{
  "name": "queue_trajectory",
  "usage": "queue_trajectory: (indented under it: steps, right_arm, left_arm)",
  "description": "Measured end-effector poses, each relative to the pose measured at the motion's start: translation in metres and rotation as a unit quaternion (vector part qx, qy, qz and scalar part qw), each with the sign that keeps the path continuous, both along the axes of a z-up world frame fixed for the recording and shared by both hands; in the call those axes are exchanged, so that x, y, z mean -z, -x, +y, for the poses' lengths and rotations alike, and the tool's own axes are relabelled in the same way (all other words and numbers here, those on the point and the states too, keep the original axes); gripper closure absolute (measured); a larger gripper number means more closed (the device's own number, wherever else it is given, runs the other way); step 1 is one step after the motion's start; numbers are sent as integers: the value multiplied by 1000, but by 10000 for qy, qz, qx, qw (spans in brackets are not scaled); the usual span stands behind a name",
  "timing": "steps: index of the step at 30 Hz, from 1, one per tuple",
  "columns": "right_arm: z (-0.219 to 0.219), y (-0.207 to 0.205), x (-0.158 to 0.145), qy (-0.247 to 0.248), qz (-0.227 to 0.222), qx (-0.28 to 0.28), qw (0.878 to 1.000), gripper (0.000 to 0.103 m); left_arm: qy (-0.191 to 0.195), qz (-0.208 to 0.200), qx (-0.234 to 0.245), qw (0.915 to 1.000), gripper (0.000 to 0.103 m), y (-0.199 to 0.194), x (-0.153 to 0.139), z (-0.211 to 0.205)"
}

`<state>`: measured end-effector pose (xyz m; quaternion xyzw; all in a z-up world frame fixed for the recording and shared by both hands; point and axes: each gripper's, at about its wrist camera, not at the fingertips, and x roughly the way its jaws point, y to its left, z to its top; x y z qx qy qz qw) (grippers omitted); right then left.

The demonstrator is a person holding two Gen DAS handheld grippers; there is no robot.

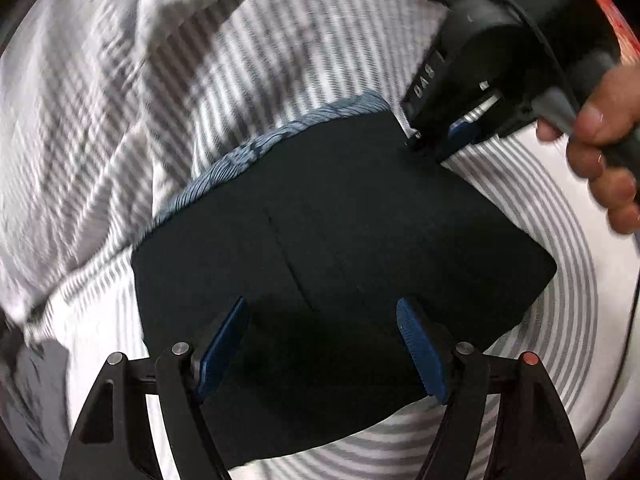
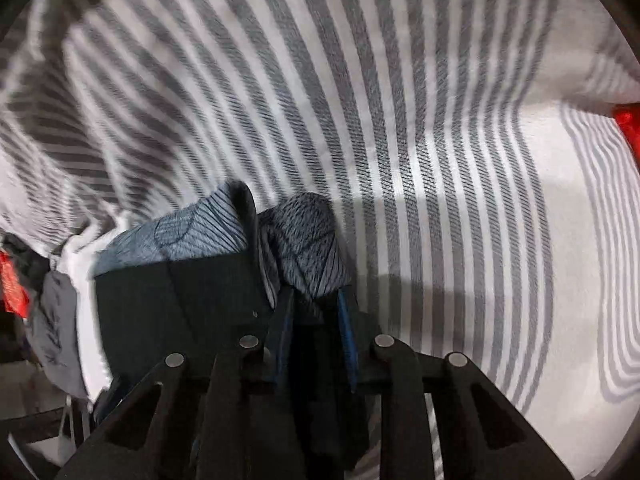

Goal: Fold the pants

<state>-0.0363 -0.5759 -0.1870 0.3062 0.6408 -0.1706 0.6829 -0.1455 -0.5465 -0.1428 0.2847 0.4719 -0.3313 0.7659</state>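
Observation:
The dark pants (image 1: pixel 340 248) lie folded into a flat block on the striped bedsheet (image 1: pixel 280 60), with their blue patterned lining (image 1: pixel 248 152) showing along the far edge. My left gripper (image 1: pixel 320 320) is open and empty, just above the near edge of the pants. My right gripper (image 1: pixel 436 140) is shut on the far right corner of the pants, held by a hand (image 1: pixel 600 148). In the right wrist view its blue pads (image 2: pixel 346 328) pinch dark cloth (image 2: pixel 180 300) next to the lining (image 2: pixel 312 240).
The grey and white striped bedsheet (image 2: pixel 400 120) is rumpled at the left (image 1: pixel 80 120). Grey cloth (image 2: pixel 56 320) and a red item (image 2: pixel 14 284) lie at the left edge, another red item (image 2: pixel 628 124) at the right.

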Motion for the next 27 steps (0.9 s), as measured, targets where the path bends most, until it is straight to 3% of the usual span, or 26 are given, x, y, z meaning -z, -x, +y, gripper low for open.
queue_trajectory:
  steps: [3, 6, 9, 12, 16, 17, 18, 20, 21, 23, 27]
  right_arm:
    - [-5, 4, -9, 68, -129, 19, 9999, 76]
    - [-6, 14, -33, 452, -81, 48, 9989, 74]
    - [8, 26, -69, 617, -395, -149, 9972, 73]
    - [35, 41, -89, 519, -668, -414, 9956, 71]
    - [63, 57, -60, 354, -281, -636, 9970, 62]
    - [65, 64, -37, 271, 56, -529, 9982, 59]
    - [64, 69, -27, 248, 33, -394, 9989, 58]
    - [56, 76, -24, 279, -151, -112, 9994, 44]
    - [53, 77, -23, 230, -136, -79, 9996, 43]
    - [49, 79, -21, 266, 13, -75, 9996, 27]
    - [41, 86, -21, 21, 42, 164, 9999, 27]
  left_arm:
    - [68, 293, -157, 9994, 25, -8, -1, 4]
    - [149, 302, -165, 9993, 25, -12, -18, 11]
    - [425, 392, -692, 9959, 25, -34, -37, 34]
    - [430, 670, -1176, 9899, 25, -59, -32, 50]
    - [59, 1319, -1394, 9814, 24, -79, 9, 53]
    - [67, 1332, -1387, 9813, 23, -78, 15, 55]
    - [74, 1315, -1361, 9819, 21, -77, 20, 54]
    - [93, 1197, -1323, 9839, 19, -76, 20, 53]
    - [118, 1240, -1328, 9833, 19, -77, 21, 54]
    - [163, 1271, -1332, 9828, 19, -81, 26, 57]
    - [166, 1324, -1332, 9821, 19, -86, 30, 60]
